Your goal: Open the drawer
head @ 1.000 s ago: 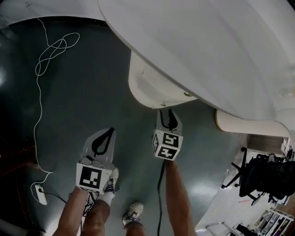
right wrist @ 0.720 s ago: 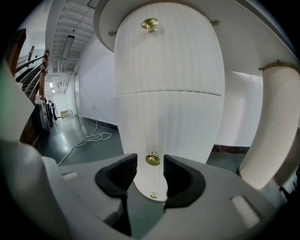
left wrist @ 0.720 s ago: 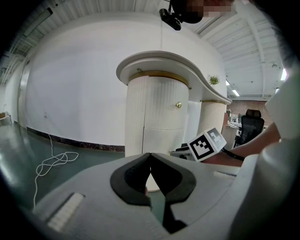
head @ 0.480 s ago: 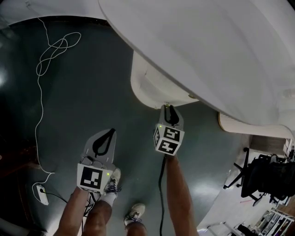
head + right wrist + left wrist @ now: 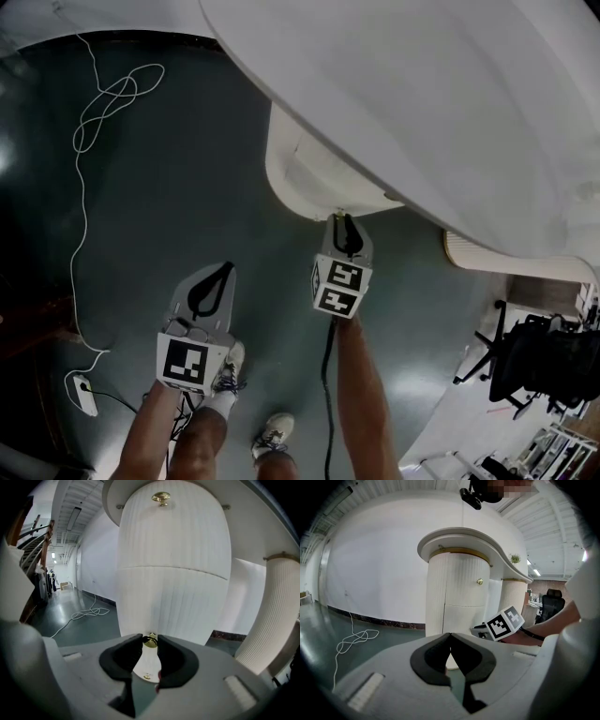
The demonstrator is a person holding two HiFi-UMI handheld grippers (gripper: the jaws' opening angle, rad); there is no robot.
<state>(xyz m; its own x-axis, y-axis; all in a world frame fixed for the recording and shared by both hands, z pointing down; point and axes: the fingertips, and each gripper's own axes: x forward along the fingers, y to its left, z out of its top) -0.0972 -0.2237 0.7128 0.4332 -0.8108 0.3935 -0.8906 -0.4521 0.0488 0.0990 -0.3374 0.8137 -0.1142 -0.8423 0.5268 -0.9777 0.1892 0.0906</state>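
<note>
The white ribbed cabinet pedestal [image 5: 173, 583] has two curved drawer fronts, each with a small brass knob. The lower knob [image 5: 150, 640] sits between the tips of my right gripper [image 5: 150, 641]. Its jaws are closing, and both pads touch the knob's sides. In the head view the right gripper [image 5: 343, 217] reaches the pedestal's front [image 5: 309, 178] under the white top. My left gripper [image 5: 225, 265] hangs back over the floor, apart from the cabinet. In its own view the left gripper [image 5: 450, 635] is shut with nothing held. The upper knob [image 5: 161, 498] is untouched.
A white cable [image 5: 94, 112] loops across the dark green floor, ending at a power strip [image 5: 82, 394]. The person's feet [image 5: 270, 433] stand below the grippers. A second ribbed pedestal [image 5: 274, 616] stands to the right, and an office chair [image 5: 534, 361] is at the far right.
My right gripper has moved forward to the pedestal's front and rolled slightly. The left gripper has kept its place.
</note>
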